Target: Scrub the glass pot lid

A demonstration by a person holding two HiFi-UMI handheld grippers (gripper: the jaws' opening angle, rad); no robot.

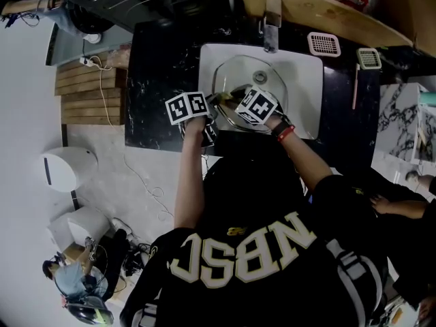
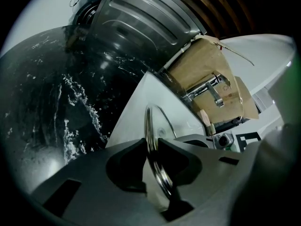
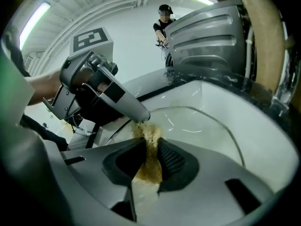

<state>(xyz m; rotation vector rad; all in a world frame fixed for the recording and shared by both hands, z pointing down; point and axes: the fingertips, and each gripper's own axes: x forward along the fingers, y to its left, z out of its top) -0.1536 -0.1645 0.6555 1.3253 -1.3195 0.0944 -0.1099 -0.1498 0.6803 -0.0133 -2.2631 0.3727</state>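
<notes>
The round, clear glass pot lid [image 1: 235, 73] with the thin metal rim is inside the white sink basin [image 1: 306, 80], lifted a little at my side, so from the head view I see its full circle over the drain. I cannot tell if its far edge rests on the basin. My left claw [image 2: 151, 147] has its jaws pressed on the near left part of the rim. In the left gripper view the lid [image 2: 149, 131] runs edge-on between the two pads and away from me. My right claw [image 3: 149, 147] is pinching a flat yellow-brown scrub sponge [image 3: 148, 159]. The top of this sponge touches the glass just beside the tip of the left claw [image 3: 139, 115]. So the two claws are almost together at the same corner of the lid. The clear glass [image 3: 202, 131] opens ahead and to the right of the sponge, toward the far rim and the metal faucet [image 1: 271, 19]. I judge that the next stroke must go in this direction, away from the holding claw, across the face of the lid. The right claw [image 1: 238, 99] is the only one free to travel. The left claw [image 1: 216, 102] should only hold steady above the edge of the black marble counter [image 1: 163, 67].
</notes>
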